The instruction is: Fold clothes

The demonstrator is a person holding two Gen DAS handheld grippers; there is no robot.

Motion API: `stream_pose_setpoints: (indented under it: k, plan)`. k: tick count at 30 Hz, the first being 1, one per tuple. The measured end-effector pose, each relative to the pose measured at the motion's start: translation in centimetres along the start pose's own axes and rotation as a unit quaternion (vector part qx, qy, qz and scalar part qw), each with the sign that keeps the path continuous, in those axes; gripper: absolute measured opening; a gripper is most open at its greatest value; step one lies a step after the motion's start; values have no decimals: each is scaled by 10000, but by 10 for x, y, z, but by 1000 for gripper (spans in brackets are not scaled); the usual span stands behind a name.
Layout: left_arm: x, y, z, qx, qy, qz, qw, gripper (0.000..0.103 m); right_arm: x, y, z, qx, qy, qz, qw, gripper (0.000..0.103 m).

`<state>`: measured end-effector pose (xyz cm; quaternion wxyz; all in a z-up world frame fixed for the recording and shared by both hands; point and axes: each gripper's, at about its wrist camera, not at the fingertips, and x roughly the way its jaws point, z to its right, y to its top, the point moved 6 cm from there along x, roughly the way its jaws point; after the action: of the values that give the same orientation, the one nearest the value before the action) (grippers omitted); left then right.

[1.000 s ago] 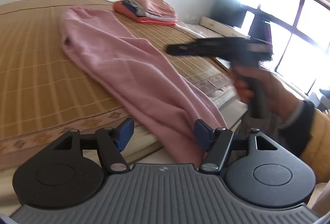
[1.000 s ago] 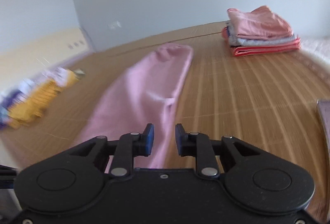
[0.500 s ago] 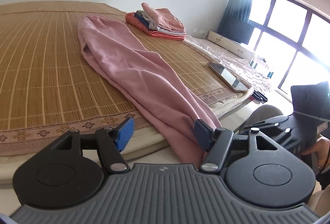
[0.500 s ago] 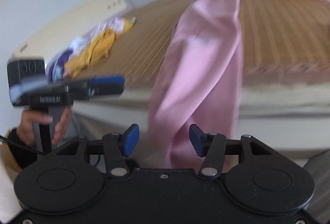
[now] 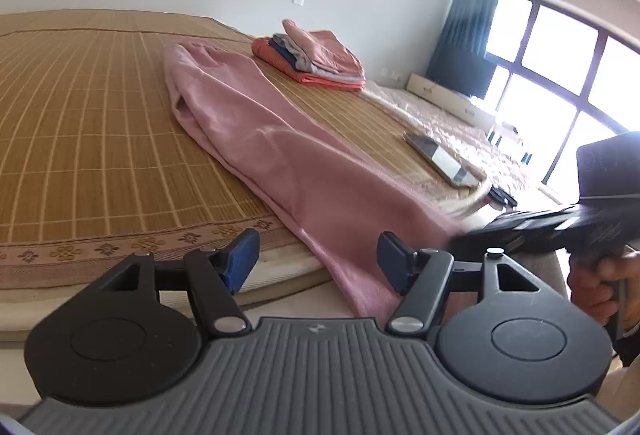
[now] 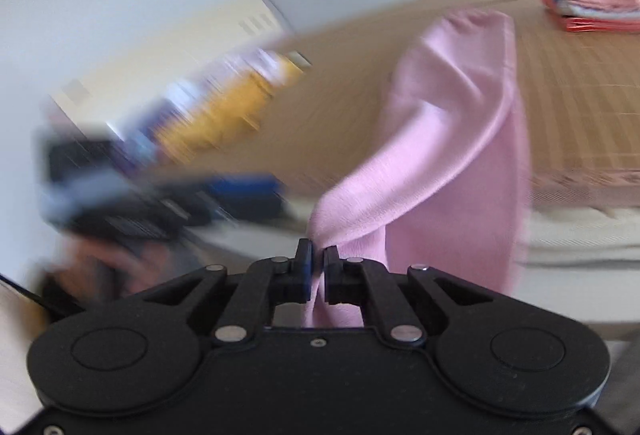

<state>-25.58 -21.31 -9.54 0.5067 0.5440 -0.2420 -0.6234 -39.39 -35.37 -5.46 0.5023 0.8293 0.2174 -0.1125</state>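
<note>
A long pink garment (image 5: 260,131) lies lengthwise on the bamboo mat (image 5: 80,107), and its near end hangs over the bed's edge. My right gripper (image 6: 316,259) is shut on that hanging end, with pink cloth (image 6: 452,139) bunched between the pads and pulled up from the bed side. In the left wrist view the right gripper (image 5: 540,227) is a blurred black shape at the right, held by a hand. My left gripper (image 5: 316,255) stands open just off the bed's edge, the hanging cloth beside its right finger and nothing pinched.
A stack of folded clothes (image 5: 316,57) sits at the mat's far side. A flat dark device (image 5: 440,159) lies near the bed's right edge. A blurred pile of yellow and purple clothes (image 6: 224,107) lies at the far left of the bed. Windows (image 5: 560,75) are at the right.
The right gripper swung from above the mat down to the hanging end, opened wide, then shut on the pink cloth. The left gripper stayed open and drifted slightly.
</note>
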Motion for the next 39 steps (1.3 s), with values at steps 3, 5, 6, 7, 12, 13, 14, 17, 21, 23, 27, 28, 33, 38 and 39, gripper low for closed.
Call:
stream_pose_setpoints:
  k: [3, 5, 6, 7, 12, 13, 14, 17, 21, 23, 27, 28, 33, 38, 39]
  plan:
    - [-2, -2, -3, -44, 44, -26, 10000, 71, -18, 11, 3, 269, 415, 283, 9984, 6]
    - [2, -4, -2, -44, 35, -105, 9999, 71, -27, 11, 14, 315, 125, 298, 9990, 5]
    - [4, -5, 0, -45, -1, -146, 9999, 71, -30, 7, 23, 286, -243, 237, 9990, 5]
    - [6, -6, 2, -46, -39, -187, 9998, 71, -32, 4, 33, 269, -610, 169, 9976, 5]
    - [16, -12, 14, 209, -170, -419, 9988, 71, -27, -18, 64, 369, -1491, -168, 9880, 5]
    - [18, -14, 15, 223, -196, -475, 9984, 71, -25, -18, 63, 403, -1393, -141, 9893, 8]
    - [19, -15, 16, 207, -233, -526, 9981, 71, -24, -19, 62, 435, -1297, -109, 9905, 10]
    - [25, -20, 18, 26, -421, -669, 9969, 71, -18, -13, 59, 492, -1083, 4, 9929, 27]
    - [37, -31, 27, -58, -714, -1081, 9916, 71, -6, -15, 68, 849, -775, -47, 9934, 39]
    - [42, -37, 30, -36, -705, -1221, 9900, 71, -1, -18, 75, 1197, -560, -20, 9912, 39]
    - [48, -44, 34, -46, -786, -1319, 9881, 71, 2, -19, 84, 1645, -200, -1, 9862, 39]
    - [47, -42, 34, -1, -767, -1288, 9887, 71, 3, -19, 83, 1593, -227, -39, 9870, 39]
    - [38, -27, 27, 82, -620, -1000, 9930, 71, -3, -5, 75, 1130, -433, 2, 9927, 47]
    - [27, -7, 16, -81, -461, -622, 9970, 71, -7, 42, 79, 463, -872, 233, 9948, 61]
    - [24, -5, 15, -67, -428, -578, 9974, 71, -2, 51, 81, 313, -991, 231, 9943, 62]
